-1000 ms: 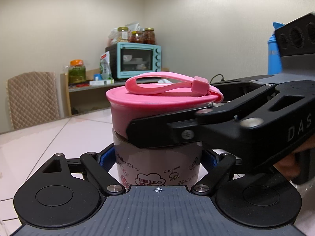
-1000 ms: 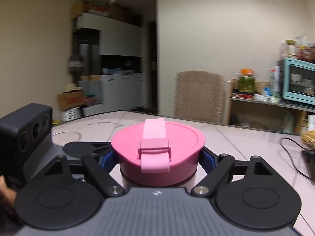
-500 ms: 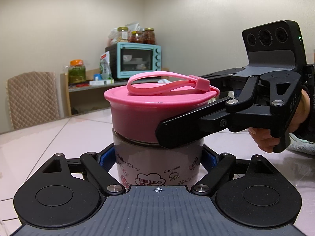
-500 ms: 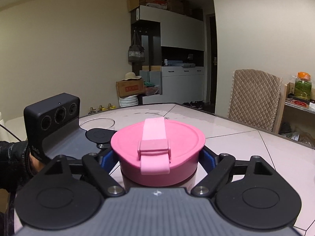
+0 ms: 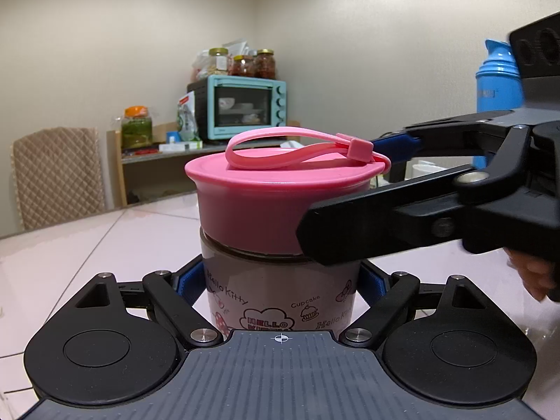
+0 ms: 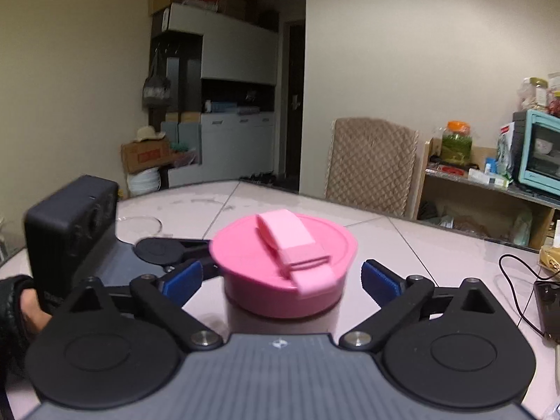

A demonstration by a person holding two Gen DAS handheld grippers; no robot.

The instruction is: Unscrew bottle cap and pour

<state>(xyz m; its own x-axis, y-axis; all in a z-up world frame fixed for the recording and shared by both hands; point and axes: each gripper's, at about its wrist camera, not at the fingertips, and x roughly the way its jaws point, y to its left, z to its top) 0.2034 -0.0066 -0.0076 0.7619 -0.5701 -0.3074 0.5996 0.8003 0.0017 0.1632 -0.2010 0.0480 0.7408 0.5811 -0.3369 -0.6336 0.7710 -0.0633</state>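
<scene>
pink cap [image 5: 280, 203] — teal oven [image 5: 241, 108] — blue flask [image 5: 497, 80]

1 bottle [image 5: 280, 301], 1 pink cap [image 5: 276, 206], 2 grippers, 1 oven [image 5: 241, 110], 1 chair [image 5: 57, 175], 1 blue flask [image 5: 498, 80]

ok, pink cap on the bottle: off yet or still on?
Still on. The pink cap sits level atop the bottle, no gap showing. How far it's unscrewed: cannot tell. The right gripper is opening, pads clear of it.
</scene>
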